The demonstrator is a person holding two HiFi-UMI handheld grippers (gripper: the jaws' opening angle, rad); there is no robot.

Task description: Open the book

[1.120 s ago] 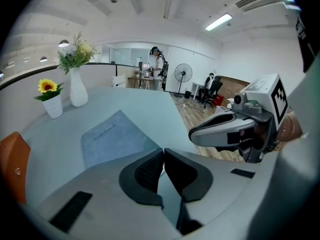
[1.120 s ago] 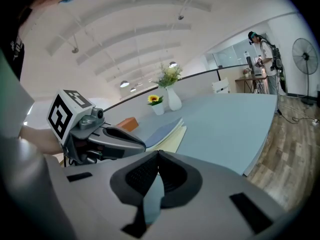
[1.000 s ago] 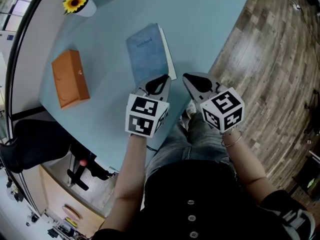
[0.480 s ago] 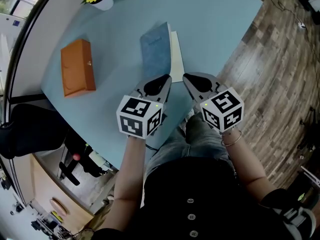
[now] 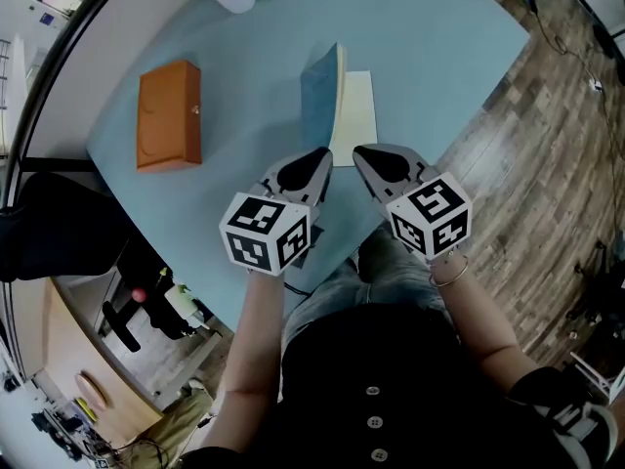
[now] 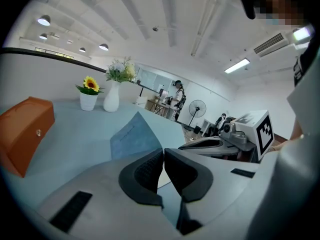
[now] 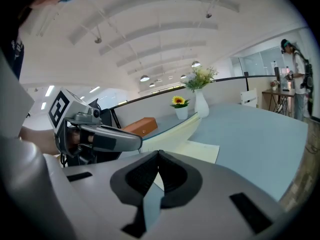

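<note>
The left gripper (image 5: pixel 322 154), pinched shut on the near edge of the blue cover (image 5: pixel 318 96), is lifting and rolling its marker cube (image 5: pixel 266 234) outward. The cover of the book (image 5: pixel 339 81) is swinging up from lying flat to standing almost on edge, and a cream page (image 5: pixel 355 115) is coming into sight to its right.

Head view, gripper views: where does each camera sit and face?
Head view: on the head, facing steeply down at table, book, left gripper, right gripper, forearms.
Left gripper view: on that gripper, looking along its shut jaws across the table; person's head top right.
Right gripper view: likewise; person's left hand shows.
Shared: sunflower pot, orange box in both gripper views.
</note>
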